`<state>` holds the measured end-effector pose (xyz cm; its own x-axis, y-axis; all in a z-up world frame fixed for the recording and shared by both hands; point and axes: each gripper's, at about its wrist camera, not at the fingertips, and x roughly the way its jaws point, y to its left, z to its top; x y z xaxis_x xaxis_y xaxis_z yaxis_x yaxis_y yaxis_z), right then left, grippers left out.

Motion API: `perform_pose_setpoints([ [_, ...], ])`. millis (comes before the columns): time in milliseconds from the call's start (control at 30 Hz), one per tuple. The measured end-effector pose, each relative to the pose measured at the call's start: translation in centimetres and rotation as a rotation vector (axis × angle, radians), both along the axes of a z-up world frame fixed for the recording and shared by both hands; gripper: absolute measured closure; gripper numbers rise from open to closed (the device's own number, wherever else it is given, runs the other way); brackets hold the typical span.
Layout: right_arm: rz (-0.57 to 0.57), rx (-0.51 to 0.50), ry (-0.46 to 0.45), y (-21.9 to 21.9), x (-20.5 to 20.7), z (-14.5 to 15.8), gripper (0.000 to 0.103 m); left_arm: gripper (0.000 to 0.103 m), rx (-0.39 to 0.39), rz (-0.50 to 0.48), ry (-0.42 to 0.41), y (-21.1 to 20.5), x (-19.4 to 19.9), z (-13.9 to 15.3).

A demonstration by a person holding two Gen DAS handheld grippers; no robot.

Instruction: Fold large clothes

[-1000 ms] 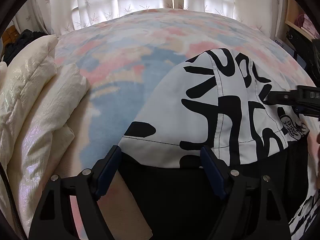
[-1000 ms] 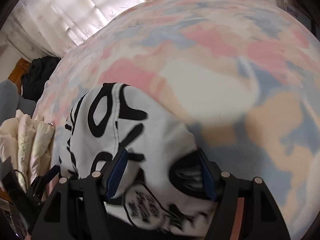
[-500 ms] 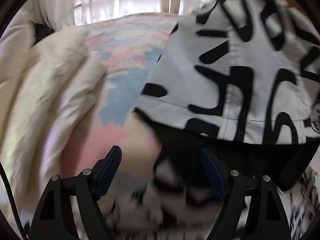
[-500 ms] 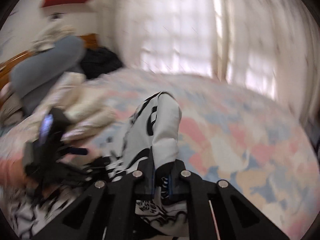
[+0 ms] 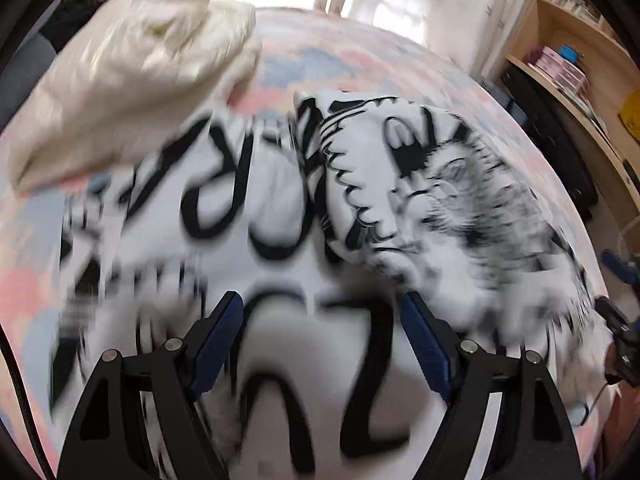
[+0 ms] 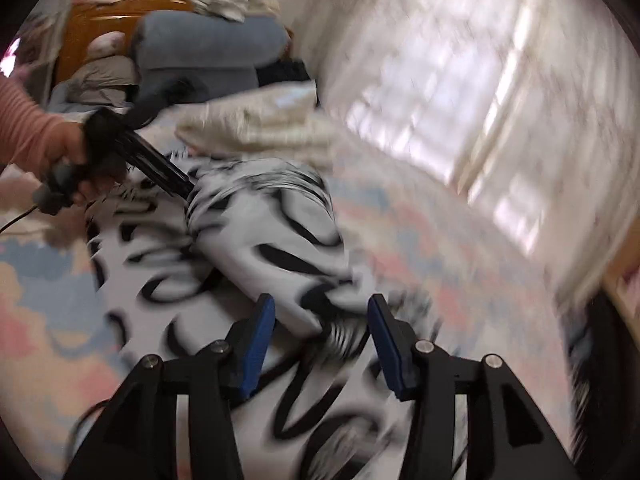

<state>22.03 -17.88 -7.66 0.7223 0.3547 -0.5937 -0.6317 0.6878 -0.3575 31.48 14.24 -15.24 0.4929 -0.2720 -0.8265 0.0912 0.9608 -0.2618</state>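
Curtained windows point(image 6: 460, 92) light a bed point(image 5: 400, 56) with a pink, blue and cream patterned cover, which serves as the folding surface because it is wide enough to take a big garment. On it lies the white garment with bold black print point(image 5: 248, 208), spread across the near middle of the bed; part of it is doubled over into a raised fold point(image 6: 276, 220), so the folding looks partly under way. A cream padded jacket point(image 5: 132, 56) sits at the far left, just beside the printed garment, probably parked there so it does not get in the way. A wooden shelf unit point(image 5: 580, 60) stands off to the right of the bed.

Both tools hover above the cloth. The left gripper point(image 5: 322, 344) has its fingers spread wide with only blurred fabric seen past them, nothing pinched. The right gripper point(image 6: 320, 344) is letting go: its jaws are opening, and the fold's near end shows in the gap between them, but the pads do not press on it. In the right wrist view a person's hand point(image 6: 68, 160) in a pink sleeve holds the left tool over the fold's far left end.
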Motion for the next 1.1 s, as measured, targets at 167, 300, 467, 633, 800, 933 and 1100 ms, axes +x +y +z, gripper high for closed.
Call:
perform_pose_setpoints([
  [167, -0.176, 0.159, 0.206, -2.3, -1.0, -1.4, 0.055, 0.024, -0.111, -0.033, 0.01, 0.8, -2.2, 0.5],
  [300, -0.251, 0.38, 0.383, -3.6, -0.6, -1.7, 0.055, 0.024, -0.194, -0.024, -0.002, 1.2, -0.6, 0.9],
  [467, -0.312, 0.587, 0.534, -3.2, 1.2, -3.3, 0.055, 0.024, -0.291, -0.013, 0.031, 1.1, 4.2, -1.0],
  [633, -0.384, 0.719, 0.62, -3.2, 4.0, -5.6, 0.055, 0.024, -0.341, -0.031, 0.051, 0.6, 8.0, -3.6],
  [800, -0.407, 0.795, 0.64, -2.6, 6.0, -7.1, 0.055, 0.038, -0.413, -0.022, 0.014, -0.4, 10.8, -4.0],
  [933, -0.406, 0.819, 0.643, -2.4, 7.4, -7.0, 0.067, 0.095, -0.399, 0.028, 0.009, -1.1, 12.4, -3.3],
  [1100, -0.465, 0.828, 0.677, -3.5, 10.6, -6.2, 0.067, 0.1, -0.345, 0.092, 0.015, -2.2, 12.2, 0.5],
])
